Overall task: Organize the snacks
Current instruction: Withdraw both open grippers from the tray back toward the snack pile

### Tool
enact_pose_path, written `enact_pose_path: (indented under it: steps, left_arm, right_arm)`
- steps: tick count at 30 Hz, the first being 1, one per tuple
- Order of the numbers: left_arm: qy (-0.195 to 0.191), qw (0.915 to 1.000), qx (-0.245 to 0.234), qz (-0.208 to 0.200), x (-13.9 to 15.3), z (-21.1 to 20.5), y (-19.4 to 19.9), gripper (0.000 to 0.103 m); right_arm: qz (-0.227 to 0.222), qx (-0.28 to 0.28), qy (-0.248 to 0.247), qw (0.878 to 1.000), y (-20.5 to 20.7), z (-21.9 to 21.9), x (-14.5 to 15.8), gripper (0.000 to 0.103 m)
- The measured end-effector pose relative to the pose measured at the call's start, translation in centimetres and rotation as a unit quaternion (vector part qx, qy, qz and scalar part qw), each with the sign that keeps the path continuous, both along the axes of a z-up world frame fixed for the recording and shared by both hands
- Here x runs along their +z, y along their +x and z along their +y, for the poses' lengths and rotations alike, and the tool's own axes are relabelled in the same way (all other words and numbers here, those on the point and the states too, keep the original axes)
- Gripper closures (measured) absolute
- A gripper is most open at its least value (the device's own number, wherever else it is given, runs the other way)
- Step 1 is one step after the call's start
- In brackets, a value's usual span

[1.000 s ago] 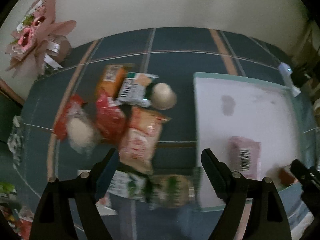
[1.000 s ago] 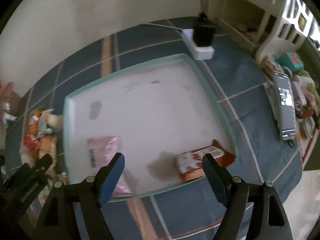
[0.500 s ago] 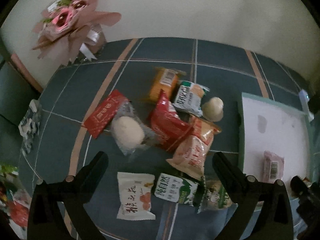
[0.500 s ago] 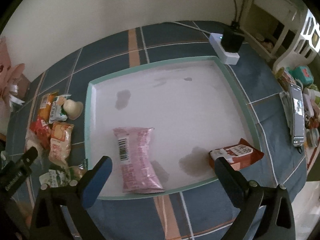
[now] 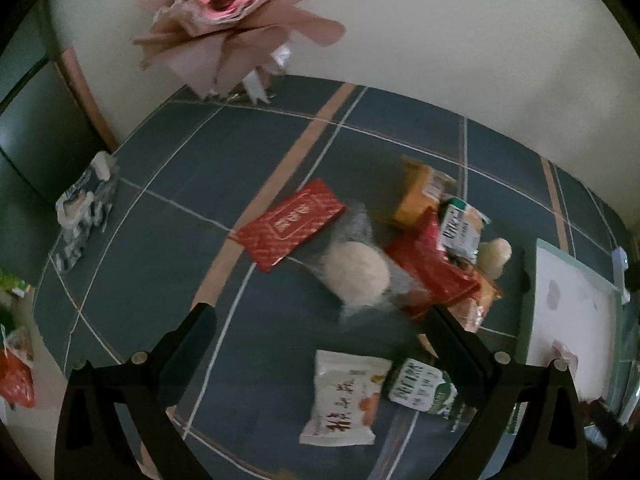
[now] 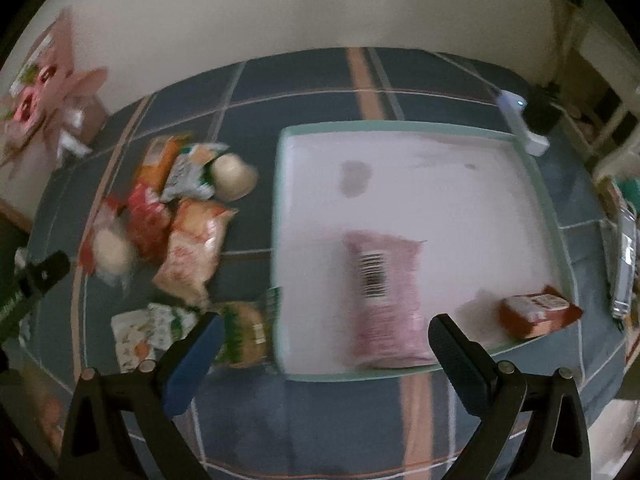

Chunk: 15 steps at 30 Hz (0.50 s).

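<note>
As views shifted left — hand-held grippers (image 5: 320, 332) wider.

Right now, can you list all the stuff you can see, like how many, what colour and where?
tray: one, white with green rim, right side of tablecloth.
pink packet: one, inside tray, near front.
orange-red packet: one, tray's front right corner.
loose snacks: about ten, red, orange, white, green, piled left of tray.
bouquet: one, pink, against wall.
power strip: one, white, behind tray.
tablecloth: one, blue with stripes.
left gripper: black, open, empty, over the pile.
right gripper: black, open, empty, over tray's front edge.
</note>
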<state>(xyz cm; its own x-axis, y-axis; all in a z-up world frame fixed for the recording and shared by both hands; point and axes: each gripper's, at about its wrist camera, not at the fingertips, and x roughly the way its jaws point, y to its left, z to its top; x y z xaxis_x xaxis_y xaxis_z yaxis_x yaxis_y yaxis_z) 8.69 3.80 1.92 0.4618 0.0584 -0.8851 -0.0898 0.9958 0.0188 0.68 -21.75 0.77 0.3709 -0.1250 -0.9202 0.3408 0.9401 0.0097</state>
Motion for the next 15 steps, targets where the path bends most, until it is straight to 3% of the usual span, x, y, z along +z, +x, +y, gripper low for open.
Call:
enact_pose_path:
  steps: [9, 15]
  left_arm:
    - [-0.014, 0.9989, 0.012, 0.044, -2.8, 1.4, 0.1, 0.000]
    - [-0.010, 0.9966, -0.003, 0.082, -5.1, 0.5, 0.3, 0.000]
  right_arm:
    - [0.026, 0.052, 0.015, 0.998, 1.4, 5.0, -2.1, 0.000]
    - [0.041, 0.043, 0.020, 0.998, 1.6, 4.6, -3.5, 0.000]
